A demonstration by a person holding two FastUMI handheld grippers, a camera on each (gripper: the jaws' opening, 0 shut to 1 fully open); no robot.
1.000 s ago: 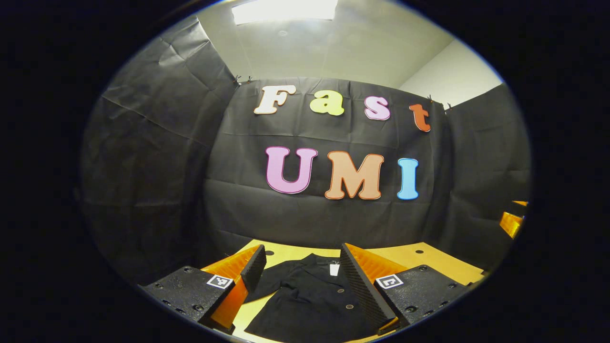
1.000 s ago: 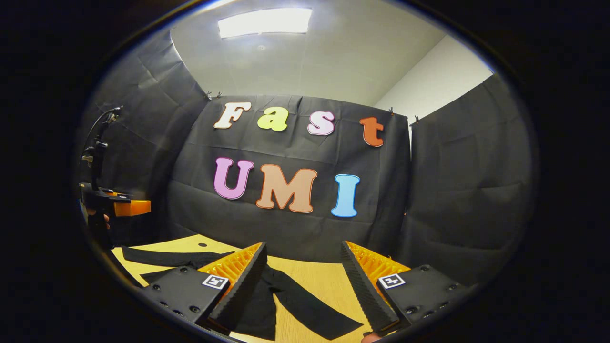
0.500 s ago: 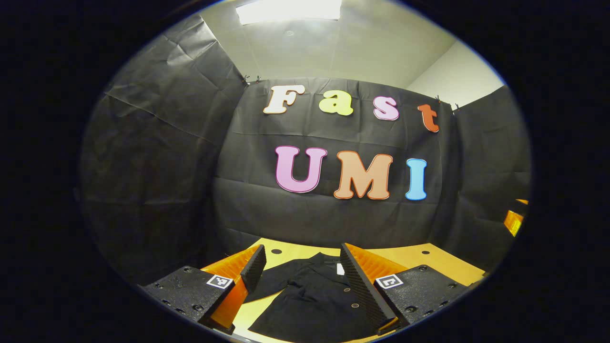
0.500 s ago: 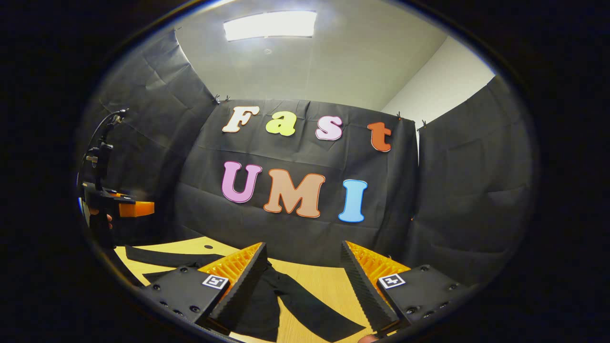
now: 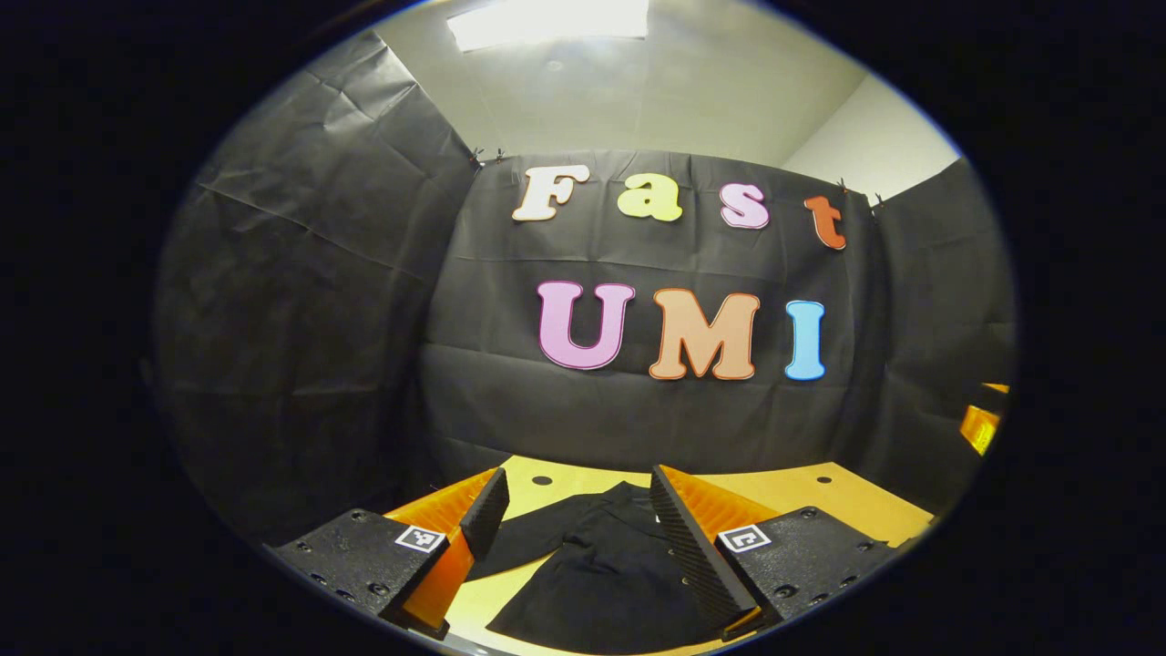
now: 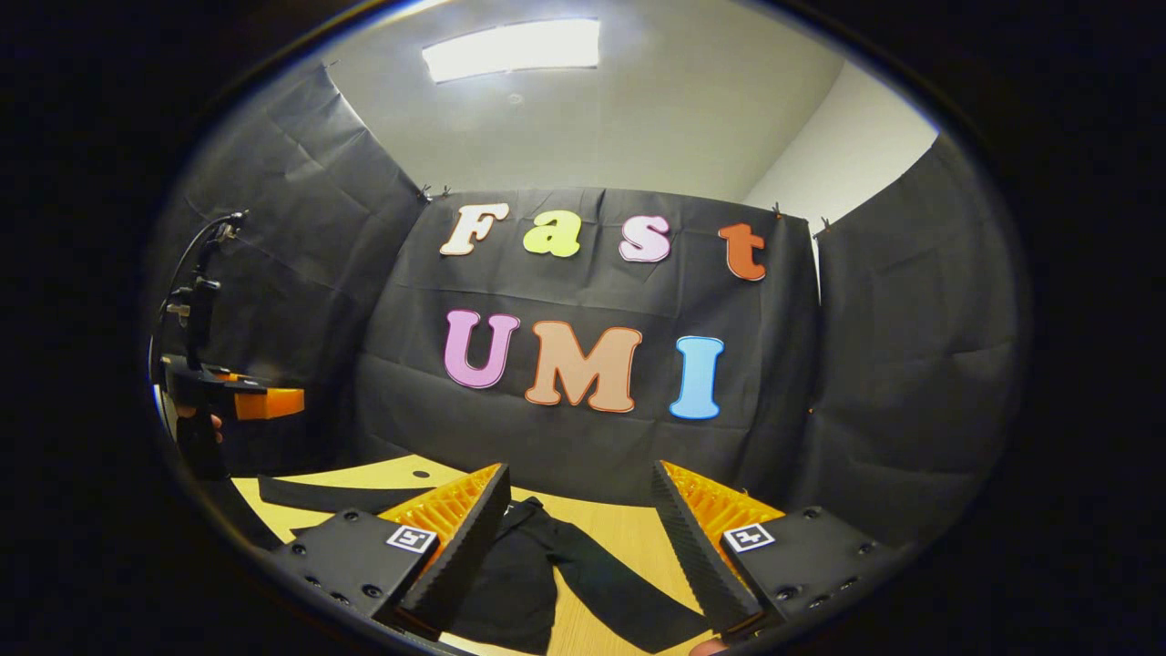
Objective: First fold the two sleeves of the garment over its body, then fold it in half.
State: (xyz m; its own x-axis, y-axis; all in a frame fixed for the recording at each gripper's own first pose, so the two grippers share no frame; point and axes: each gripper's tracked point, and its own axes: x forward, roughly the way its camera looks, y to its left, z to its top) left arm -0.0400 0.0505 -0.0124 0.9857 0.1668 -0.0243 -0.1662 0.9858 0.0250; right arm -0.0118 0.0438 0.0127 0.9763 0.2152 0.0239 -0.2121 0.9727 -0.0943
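Booth desk (image 5: 802,497) carries the black garment (image 5: 601,574), spread flat below both tongs. Left tongs (image 5: 576,528) and right tongs (image 6: 580,533) are held open, gripping nothing. Right sleeve (image 6: 619,592) is seen lying out to the side, unfolded. No fold is judged done; both sleeves and halving remain. No containers are seen.
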